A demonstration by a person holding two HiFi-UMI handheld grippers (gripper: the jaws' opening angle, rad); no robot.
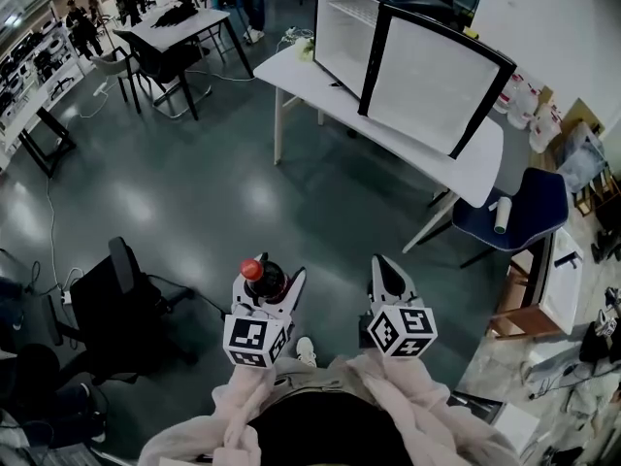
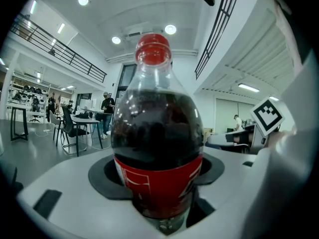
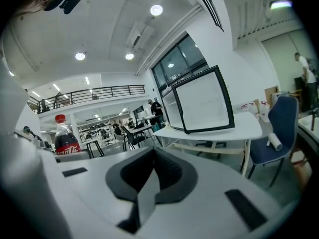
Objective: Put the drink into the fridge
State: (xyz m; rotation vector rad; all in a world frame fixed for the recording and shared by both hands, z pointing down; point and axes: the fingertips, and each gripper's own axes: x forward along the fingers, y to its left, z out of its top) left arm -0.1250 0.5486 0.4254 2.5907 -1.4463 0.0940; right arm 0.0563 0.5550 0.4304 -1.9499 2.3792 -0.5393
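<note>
Red-capped and dark with cola, the drink bottle [image 1: 266,280] sits low and centre in the head view. It stands upright between the jaws of the left gripper [image 1: 269,291], close in front of the person's body and above grey floor. The right gripper [image 1: 387,268] is beside it at the right, its jaws drawn to a point with nothing in them. The fridge [image 1: 342,29] stands well apart at upper right on a white table [image 1: 301,78], its black-framed door [image 1: 435,78] swung open and white shelves showing.

Left gripper view: the bottle fills the middle of the frame, and the two dark pads [image 2: 102,176] press on its lower body at the red label [image 2: 160,180]. The jaws stand wide because the bottle is wide. It looks full nearly to the shoulder.

Right gripper view: the grey pads [image 3: 172,176] meet with no gap and nothing between them. The bottle shows small at the left edge, and the open fridge sits right of centre.

I judge the bottle fairly heavy for its size, since it is full. Its smooth, rounded plastic wall would give a little under pressure, so it could twist or slide down in a loose grip. The labelled waist, where it is held now, looks like the best place. The cap and the tapering neck offer less hold.
</note>
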